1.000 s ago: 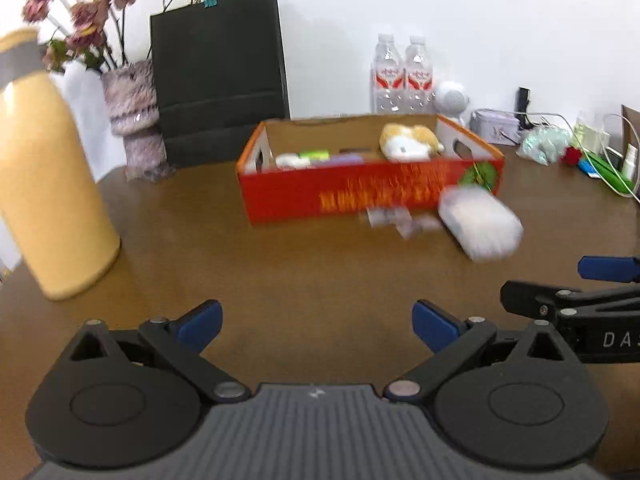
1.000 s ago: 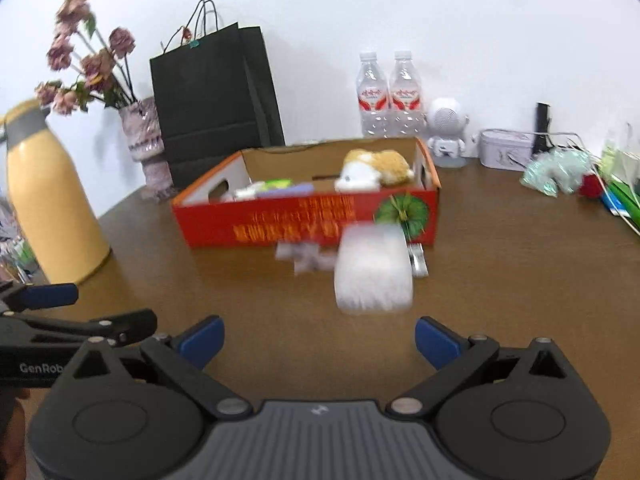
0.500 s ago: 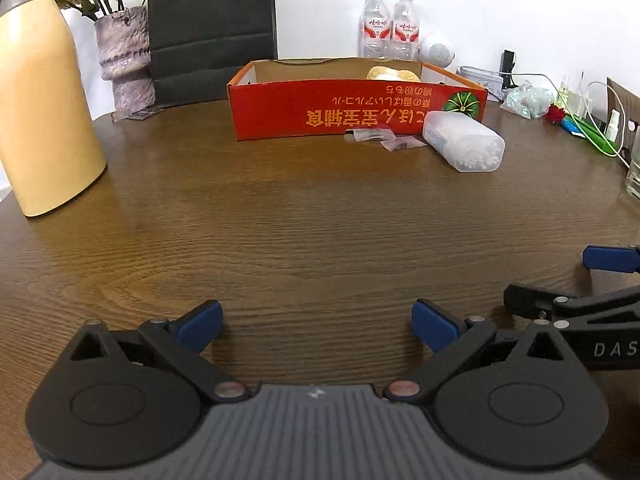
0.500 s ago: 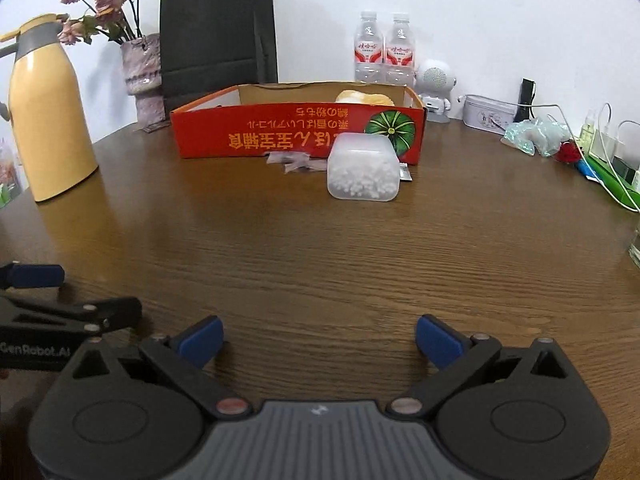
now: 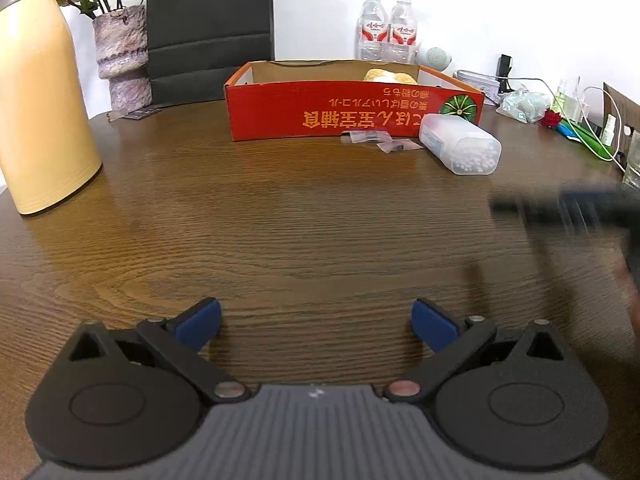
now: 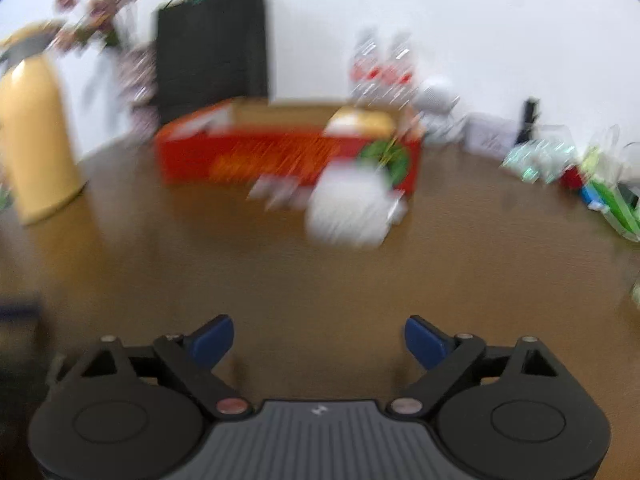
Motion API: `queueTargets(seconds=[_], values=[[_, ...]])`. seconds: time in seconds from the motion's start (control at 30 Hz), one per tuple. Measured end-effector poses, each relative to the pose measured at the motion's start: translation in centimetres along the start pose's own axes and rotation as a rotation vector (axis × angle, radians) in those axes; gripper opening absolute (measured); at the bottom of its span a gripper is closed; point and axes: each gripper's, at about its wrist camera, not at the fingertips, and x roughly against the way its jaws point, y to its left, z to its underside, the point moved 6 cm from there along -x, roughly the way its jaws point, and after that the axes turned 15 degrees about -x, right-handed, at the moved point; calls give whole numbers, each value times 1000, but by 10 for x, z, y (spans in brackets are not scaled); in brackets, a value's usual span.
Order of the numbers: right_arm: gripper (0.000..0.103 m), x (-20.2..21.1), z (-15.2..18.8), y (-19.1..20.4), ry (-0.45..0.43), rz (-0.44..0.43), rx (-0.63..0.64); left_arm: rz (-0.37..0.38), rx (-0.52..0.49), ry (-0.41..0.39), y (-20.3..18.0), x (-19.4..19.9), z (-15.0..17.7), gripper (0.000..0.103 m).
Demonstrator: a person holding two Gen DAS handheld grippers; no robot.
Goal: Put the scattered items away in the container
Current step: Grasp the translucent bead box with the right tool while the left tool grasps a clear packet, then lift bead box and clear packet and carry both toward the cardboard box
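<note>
A red cardboard box stands at the far middle of the wooden table, with a yellow plush toy inside. A clear plastic tub of white beads lies on its side in front of the box's right end. Two small clear packets lie beside it on the table. My left gripper is open over bare wood, well short of these items. My right gripper has its jaws wide and closing, with nothing between them; its view is blurred. It also shows as a dark smear at right.
A tall yellow flask stands at the left. A vase of dried flowers and a black paper bag are behind the box. Two water bottles, cables and small clutter line the far right edge.
Both grippers dropped toward the table a second ago. The left has since stayed still. The right gripper has lifted and moved forward, blurring its view, and its jaws have narrowed a little.
</note>
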Motion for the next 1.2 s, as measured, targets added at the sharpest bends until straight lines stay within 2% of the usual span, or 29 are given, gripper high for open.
queueTargets(seconds=[0.07,0.17,0.23,0.27,0.37,0.43,0.47,0.5,0.57,0.7,0.77,0.83,0.93,0.97,1.0,1.07,1.17,1.2], values=[[92,-21,-24,0,-47,-1,-24,15,-9,-3,-1,0,-1,103],[91,-61,-48,4,-22,15,-27,49,-17,-21,1,-1,-6,103],[77,-88,-53,7,41,15,-22,82,-13,-46,6,-4,-16,102],[65,-97,-53,7,77,16,-9,91,-17,-61,9,-6,-24,98],[64,-84,-52,-2,84,-18,-16,114,-66,-90,17,-18,-57,83],[64,-63,-53,-14,38,-44,-10,143,-123,-94,15,-33,-82,66],[64,-54,-55,-24,8,-38,-24,164,-157,-94,11,-44,-97,54],[64,-48,-57,-34,-20,-26,-44,198,-188,-98,5,-58,-112,50],[64,-42,-61,-56,-65,-6,-88,269,-237,-103,-11,-84,-136,51],[64,-44,-57,-74,-49,-1,-128,269,-408,-125,-45,-128,-166,54],[64,-44,-54,-70,-40,-27,-113,311,-452,-115,-56,-142,-172,53],[64,-41,-54,-66,-42,-59,-108,311,-450,-66,-59,-158,-172,50],[64,-44,-52,-65,-25,-95,-128,326,-377,-39,-53,-167,-170,41],[64,-44,-52,-67,-12,-93,-137,332,-349,-26,-50,-167,-168,34],[64,-45,-51,-68,-1,-90,-148,333,-319,-17,-46,-165,-166,31],[64,-45,-50,-72,13,-87,-164,328,-290,-19,-44,-158,-159,31],[64,-44,-48,-69,26,-101,-157,316,-300,-12,-47,-151,-156,31],[65,-44,-46,-66,29,-106,-148,315,-296,-6,-47,-151,-157,36]])
